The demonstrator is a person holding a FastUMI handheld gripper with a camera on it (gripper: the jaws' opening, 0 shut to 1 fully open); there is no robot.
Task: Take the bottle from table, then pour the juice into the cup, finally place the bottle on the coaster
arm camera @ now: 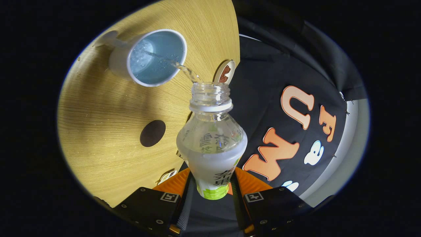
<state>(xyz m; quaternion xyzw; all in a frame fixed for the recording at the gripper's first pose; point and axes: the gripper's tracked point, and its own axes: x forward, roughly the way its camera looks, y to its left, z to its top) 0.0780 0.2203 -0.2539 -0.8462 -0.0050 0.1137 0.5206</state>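
Note:
My gripper (212, 191) is shut on a clear plastic bottle (212, 138) with a white and green label, held between both fingers and tipped over, its open neck pointing ahead. A thin stream of clear liquid (184, 69) runs from the bottle's mouth into a white cup (154, 57) with a pale blue inside, which stands on the wooden table (108, 108) beyond the fingers. Liquid and bubbles show inside the cup. A round dark coaster (152, 133) lies on the table between the cup and my fingers, to the left of the bottle.
A small round white-rimmed disc with a brown picture (225, 71) lies at the table's edge just past the bottle's mouth. Another small printed item (167, 176) sits near the table's edge by my left finger. The table's edge runs close behind the bottle.

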